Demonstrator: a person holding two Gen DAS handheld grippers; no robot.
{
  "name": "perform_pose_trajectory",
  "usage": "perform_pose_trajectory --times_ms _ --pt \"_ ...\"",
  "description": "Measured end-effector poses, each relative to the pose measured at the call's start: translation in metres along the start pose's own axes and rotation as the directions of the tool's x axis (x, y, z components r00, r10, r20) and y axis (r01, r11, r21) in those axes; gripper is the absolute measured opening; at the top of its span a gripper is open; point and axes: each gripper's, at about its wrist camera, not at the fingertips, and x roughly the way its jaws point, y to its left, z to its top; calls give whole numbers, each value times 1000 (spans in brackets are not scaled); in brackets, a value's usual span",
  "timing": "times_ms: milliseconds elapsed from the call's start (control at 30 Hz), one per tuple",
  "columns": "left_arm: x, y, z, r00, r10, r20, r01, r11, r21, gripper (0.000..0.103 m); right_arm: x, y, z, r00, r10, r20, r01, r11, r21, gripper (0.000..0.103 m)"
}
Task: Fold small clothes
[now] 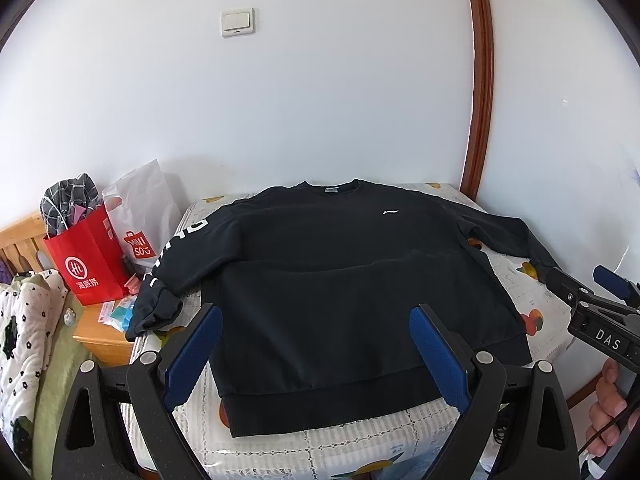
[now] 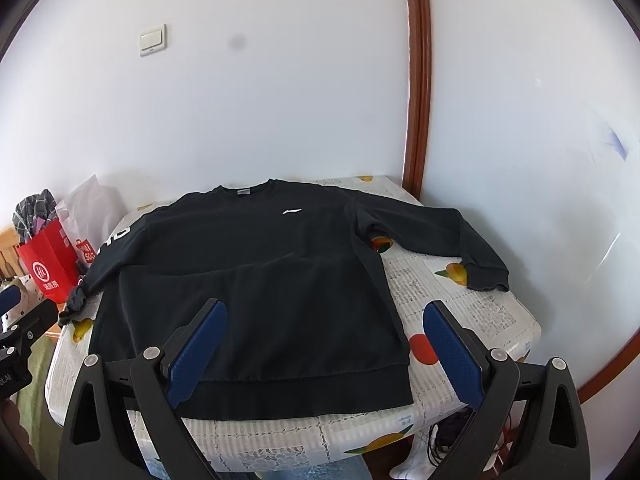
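**Sweater flat, folding not yet begun**

Right now we hold both tools above the near edge of the desk [image 2: 460, 292], and neither one carries anything. Our left gripper [image 1: 316, 354] has its jaws released and spread wide over the hem; our right gripper [image 2: 326, 354] is likewise spread, hovering over the hem's right corner.

Our black sweater [image 1: 320, 280] lies face up on the fruit-print cloth, collar toward the wall, hem toward us. Its left sleeve [image 1: 176, 264] hangs off the desk edge, while its right sleeve [image 2: 432, 232] stretches out across the cloth.

To start well, we judge the sleeves should come first: we pinch each one near the cuff and lay it across the chest, keeping the body flat. Thick knit tends to bunch, so we should bite only the top layer and lift low.

Writing is sparse. A small white logo [image 1: 390, 211] sits on the chest, and white letters run down the left sleeve, too foreshortened to read. Beside the desk, a white bag [image 1: 140, 216] reads "MINISO", and a red bag [image 1: 90, 264] bears a round emblem above Chinese characters. The right tool, in the left view, shows "DAS".
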Motion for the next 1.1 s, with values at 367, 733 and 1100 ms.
perform_pose_trajectory --times_ms 367,733,1100 --pt "11 -2 7 1000 -7 -7 7 1000 -4 95 3 -2 4 1000 -14 13 14 1000 -14 98" --pt "67 24 9 994 11 -105 -16 999 -45 95 38 -1 5 999 33 -24 -34 999 -30 98" --pt "152 104 -10 953 167 -251 -191 979 -74 90 103 29 11 994 59 -95 -65 997 -52 97"
